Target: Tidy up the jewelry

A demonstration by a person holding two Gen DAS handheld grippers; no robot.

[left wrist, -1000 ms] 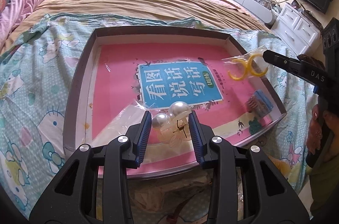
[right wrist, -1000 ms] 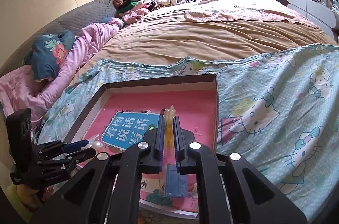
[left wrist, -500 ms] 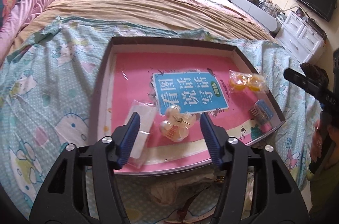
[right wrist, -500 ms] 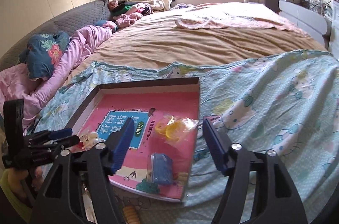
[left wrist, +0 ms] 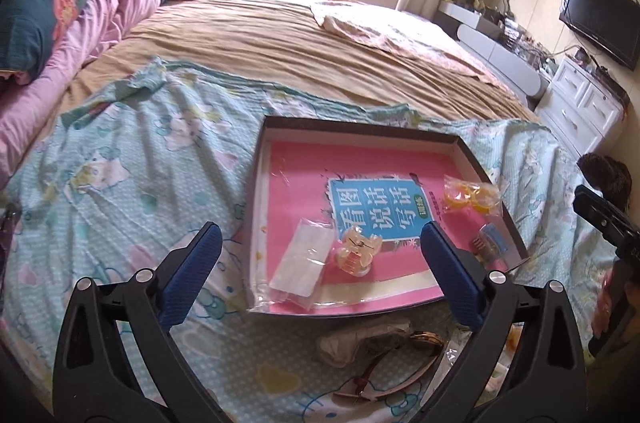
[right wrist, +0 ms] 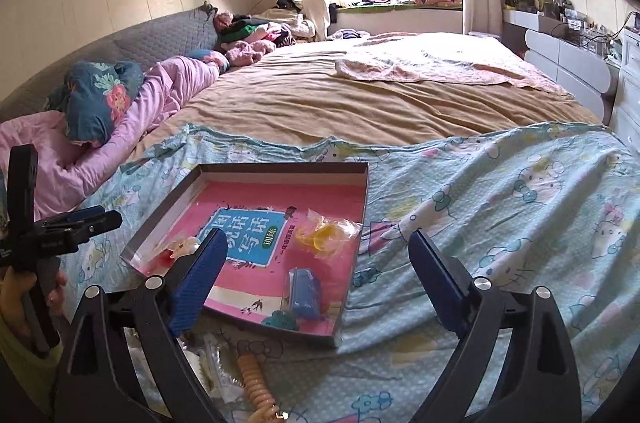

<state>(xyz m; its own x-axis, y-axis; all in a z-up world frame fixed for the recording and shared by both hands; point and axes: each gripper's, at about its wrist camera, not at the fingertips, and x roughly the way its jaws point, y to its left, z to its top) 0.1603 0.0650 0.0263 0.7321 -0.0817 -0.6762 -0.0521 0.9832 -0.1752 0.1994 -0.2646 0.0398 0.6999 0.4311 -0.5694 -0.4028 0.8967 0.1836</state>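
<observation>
Both my left tongs [left wrist: 320,263] and right tongs [right wrist: 316,279] are spread wide, holding nothing. Just ahead of them in the tray [left wrist: 360,127] lie the pearl hair clip [left wrist: 357,252] and bagged yellow rings [right wrist: 324,235]: light, slippery plastic, best pinched by the bag's edge.

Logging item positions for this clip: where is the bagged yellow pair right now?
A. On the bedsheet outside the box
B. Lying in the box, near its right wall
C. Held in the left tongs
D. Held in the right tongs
B: the yellow pair lies in its bag on the pink book inside the box, by the right wall, and both the left tongs and the right tongs are open and empty.
</observation>
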